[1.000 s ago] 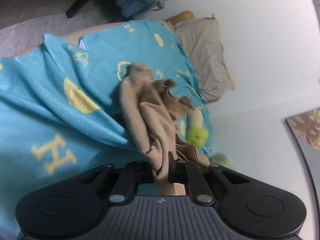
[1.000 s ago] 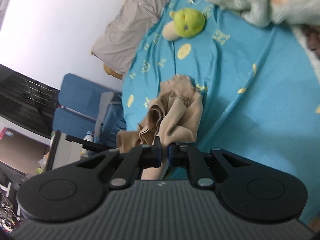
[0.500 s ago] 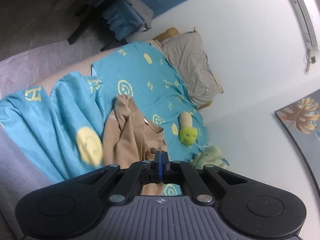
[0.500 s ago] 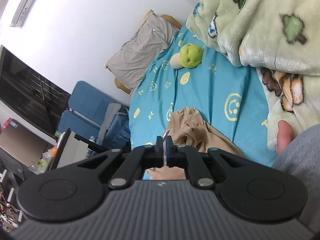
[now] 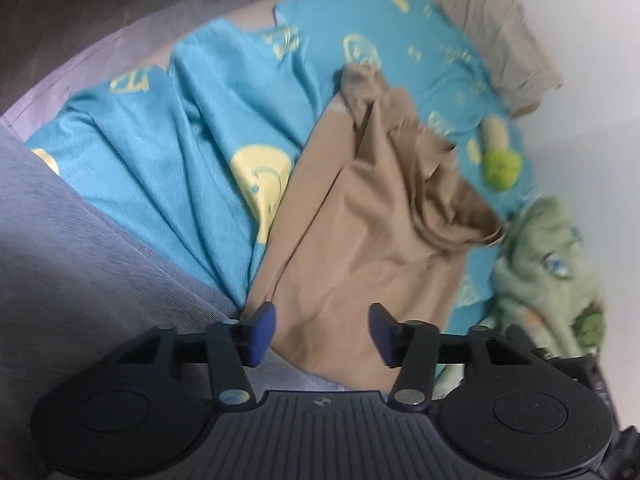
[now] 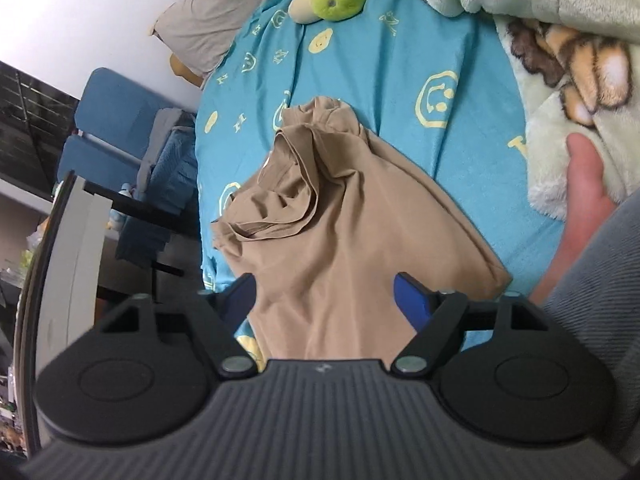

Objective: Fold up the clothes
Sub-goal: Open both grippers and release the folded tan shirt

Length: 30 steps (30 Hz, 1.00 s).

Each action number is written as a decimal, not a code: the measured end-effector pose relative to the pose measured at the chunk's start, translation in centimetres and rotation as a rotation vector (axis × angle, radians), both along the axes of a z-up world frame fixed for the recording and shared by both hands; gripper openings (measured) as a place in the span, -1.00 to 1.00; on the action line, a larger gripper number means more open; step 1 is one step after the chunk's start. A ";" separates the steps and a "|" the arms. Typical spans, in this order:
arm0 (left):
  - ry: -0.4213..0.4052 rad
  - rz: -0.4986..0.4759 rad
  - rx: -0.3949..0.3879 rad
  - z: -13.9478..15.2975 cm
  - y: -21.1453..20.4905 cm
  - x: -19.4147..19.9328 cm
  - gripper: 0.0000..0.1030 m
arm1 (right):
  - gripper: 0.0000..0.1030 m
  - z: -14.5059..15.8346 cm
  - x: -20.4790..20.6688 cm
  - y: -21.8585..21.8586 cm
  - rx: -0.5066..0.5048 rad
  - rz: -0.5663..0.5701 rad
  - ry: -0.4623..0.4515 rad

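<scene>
Both tongs, left and right, gape apart over tan garment on blue bedsheet.

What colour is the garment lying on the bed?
The garment is plain tan, no print. It shows best in the right wrist view.

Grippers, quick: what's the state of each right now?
Left gripper: open, holding nothing, above the crumpled tan fabric garment.
Right gripper: open, holding nothing, above the same garment.

Tan garment on blue bedsheet
</scene>
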<state>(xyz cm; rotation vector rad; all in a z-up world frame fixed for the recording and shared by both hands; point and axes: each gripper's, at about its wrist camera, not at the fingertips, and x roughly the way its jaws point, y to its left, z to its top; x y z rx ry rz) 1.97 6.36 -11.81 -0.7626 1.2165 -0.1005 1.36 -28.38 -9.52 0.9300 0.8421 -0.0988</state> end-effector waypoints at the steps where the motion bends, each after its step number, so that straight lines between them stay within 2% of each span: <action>1: 0.020 -0.008 0.008 -0.2 -0.2 0.4 0.22 | 0.50 0.0 -0.1 0.0 -0.001 -0.005 0.003; 4: 0.081 -0.030 0.030 -0.7 -0.9 1.6 0.33 | 0.50 -0.4 0.1 -0.3 0.024 -0.024 0.023; 9: 0.171 -0.071 0.067 -1.6 -1.9 3.6 0.33 | 0.52 -1.7 1.2 -1.2 0.051 -0.026 0.046; 11: 0.118 -0.091 0.092 -1.6 -1.9 5.4 0.34 | 0.53 -1.6 2.4 -2.0 0.040 0.011 0.022; 14: 0.019 -0.119 0.140 -1.4 -1.9 8.8 0.48 | 0.55 -1.0 5.0 -3.0 -0.015 0.080 -0.015; 18: -0.113 -0.155 0.204 -1.2 -1.9 13.5 0.57 | 0.55 -0.1 10.7 -4.0 -0.094 0.176 -0.041; 22: -0.239 -0.190 0.261 -1.2 -1.9 18.1 0.58 | 0.51 -1.3 17.6 -3.8 -0.187 0.319 -0.049; 25: -0.285 -0.206 0.252 -2.8 -2.4 21.8 0.58 | 0.51 -2.3 22.6 -3.7 -0.257 0.424 -0.058; 28: -0.330 -0.223 0.243 -4.3 -2.9 25.6 0.58 | 0.51 -4.8 25.8 -4.2 -0.305 0.424 -0.063; 30: -0.361 -0.235 0.238 -5.3 -3.3 28.0 0.58 | 0.53 -7.0 27.6 -4.6 -0.277 0.424 -0.034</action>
